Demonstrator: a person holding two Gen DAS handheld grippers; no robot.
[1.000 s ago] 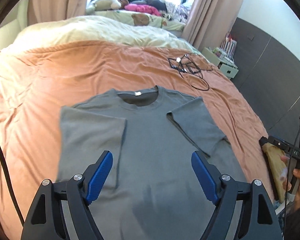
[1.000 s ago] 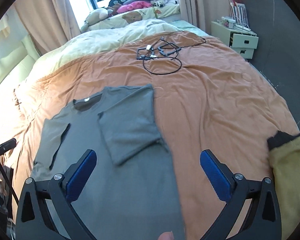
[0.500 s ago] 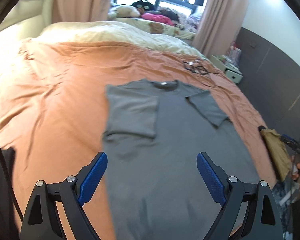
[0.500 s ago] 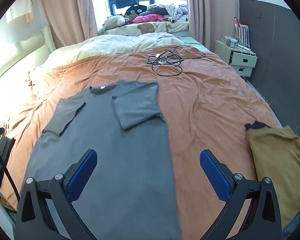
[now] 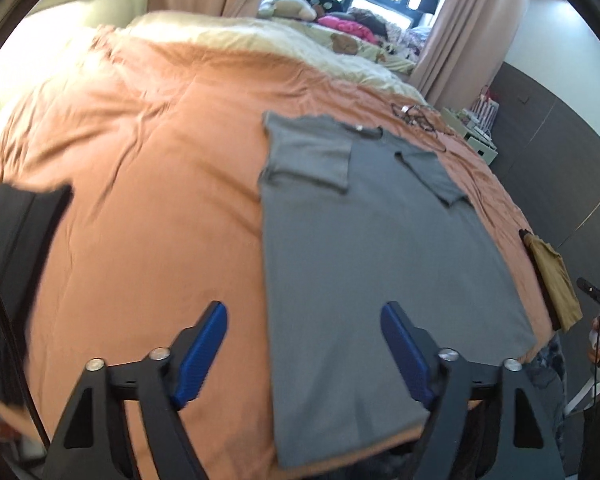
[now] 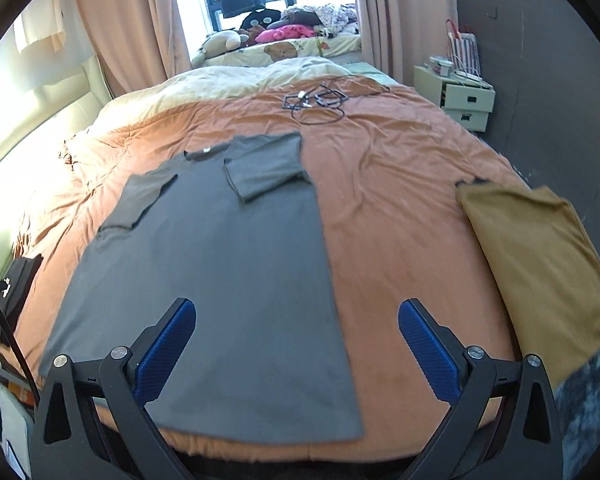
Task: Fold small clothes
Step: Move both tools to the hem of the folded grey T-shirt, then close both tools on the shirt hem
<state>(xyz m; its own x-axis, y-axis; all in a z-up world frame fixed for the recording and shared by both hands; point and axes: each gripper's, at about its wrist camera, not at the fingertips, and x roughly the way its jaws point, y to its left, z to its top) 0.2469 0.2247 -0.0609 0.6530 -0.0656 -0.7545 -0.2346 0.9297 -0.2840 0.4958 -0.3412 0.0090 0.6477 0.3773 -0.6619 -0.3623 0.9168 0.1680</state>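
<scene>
Both sleeves lie folded inward on the grey T-shirt (image 6: 220, 264), a light, limp knit; left gripper (image 5: 304, 356) and right gripper (image 6: 296, 352), both wide and empty, should pinch its 6 o'clock hem corners.

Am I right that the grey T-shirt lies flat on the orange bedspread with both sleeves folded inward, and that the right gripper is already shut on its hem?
Not quite: the right gripper is open above the grey T-shirt, gripping nothing, as the right wrist view shows. The sleeves are indeed folded inward on the orange bedspread.
</scene>
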